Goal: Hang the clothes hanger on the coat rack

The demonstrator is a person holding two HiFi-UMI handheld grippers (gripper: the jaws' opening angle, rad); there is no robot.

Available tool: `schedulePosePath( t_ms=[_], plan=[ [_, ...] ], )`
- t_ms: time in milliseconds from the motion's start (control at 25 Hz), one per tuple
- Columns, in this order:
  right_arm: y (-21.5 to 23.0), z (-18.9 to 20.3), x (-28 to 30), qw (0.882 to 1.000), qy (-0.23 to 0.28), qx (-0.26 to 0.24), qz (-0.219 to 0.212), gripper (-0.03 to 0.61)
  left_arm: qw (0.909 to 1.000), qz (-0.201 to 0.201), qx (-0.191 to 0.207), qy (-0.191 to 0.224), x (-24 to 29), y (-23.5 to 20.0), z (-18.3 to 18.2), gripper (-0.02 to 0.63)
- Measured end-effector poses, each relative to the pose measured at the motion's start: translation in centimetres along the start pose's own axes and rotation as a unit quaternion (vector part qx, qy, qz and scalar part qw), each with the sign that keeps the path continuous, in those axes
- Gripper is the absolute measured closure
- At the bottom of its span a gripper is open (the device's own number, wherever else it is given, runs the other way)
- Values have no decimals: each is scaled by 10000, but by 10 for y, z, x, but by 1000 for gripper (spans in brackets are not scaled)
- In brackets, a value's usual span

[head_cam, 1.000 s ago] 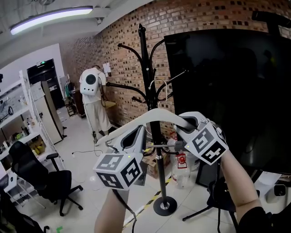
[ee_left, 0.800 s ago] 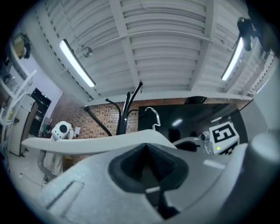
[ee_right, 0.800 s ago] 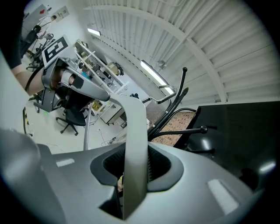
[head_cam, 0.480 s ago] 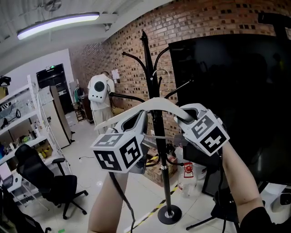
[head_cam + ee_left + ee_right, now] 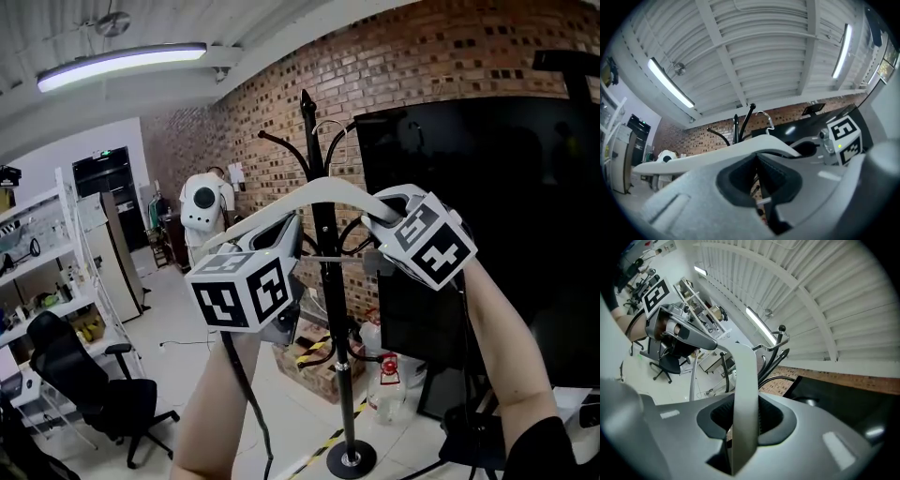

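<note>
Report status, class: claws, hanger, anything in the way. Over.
Both shut on white hanger: left claw, right claw. Hanger up by coat rack, hook not yet on. Nothing seen blocking.

1. Clothes hanger (image 5: pixel 323 190): plain white.
2. Coat rack (image 5: pixel 313 150): black.
3. Left gripper (image 5: pixel 292 225) and right gripper (image 5: pixel 373 214): pale grey with black pads, and white cubes with black square markers.
4. Wall (image 5: pixel 450 56) beyond the grippers: red-brown brick pattern.
5. Screen (image 5: pixel 506 187) right of the right gripper: black.
</note>
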State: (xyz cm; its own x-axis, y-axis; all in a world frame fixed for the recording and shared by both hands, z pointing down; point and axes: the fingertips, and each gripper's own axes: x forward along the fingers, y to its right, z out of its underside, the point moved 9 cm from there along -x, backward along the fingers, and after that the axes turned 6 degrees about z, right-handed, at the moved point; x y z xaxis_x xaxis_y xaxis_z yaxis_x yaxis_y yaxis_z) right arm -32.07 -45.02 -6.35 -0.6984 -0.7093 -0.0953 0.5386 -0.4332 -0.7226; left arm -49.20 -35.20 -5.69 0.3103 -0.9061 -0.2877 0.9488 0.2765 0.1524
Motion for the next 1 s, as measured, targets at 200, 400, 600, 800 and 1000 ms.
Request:
schedulePosePath(
  t_ms=[200, 400, 600, 800, 1000],
  plan=[
    [23, -30, 0, 9993, 121, -294, 190, 471, 9999, 22, 104, 129, 7, -5, -22, 609],
    [35, -45, 12, 9996, 8, -224, 166, 471, 9997, 82, 199, 73, 16, -8, -32, 609],
    [38, -30, 31, 9991, -323, -225, 128, 471, 9997, -37, 243, -63, 23, -13, -23, 609],
    [30, -18, 44, 9975, -585, -379, 70, 471, 9995, -9, 197, -245, 28, -19, -10, 609],
    [17, -5, 54, 9980, -603, -170, -90, 471, 9996, -3, 95, -265, 27, -22, 5, 609]
  ],
)
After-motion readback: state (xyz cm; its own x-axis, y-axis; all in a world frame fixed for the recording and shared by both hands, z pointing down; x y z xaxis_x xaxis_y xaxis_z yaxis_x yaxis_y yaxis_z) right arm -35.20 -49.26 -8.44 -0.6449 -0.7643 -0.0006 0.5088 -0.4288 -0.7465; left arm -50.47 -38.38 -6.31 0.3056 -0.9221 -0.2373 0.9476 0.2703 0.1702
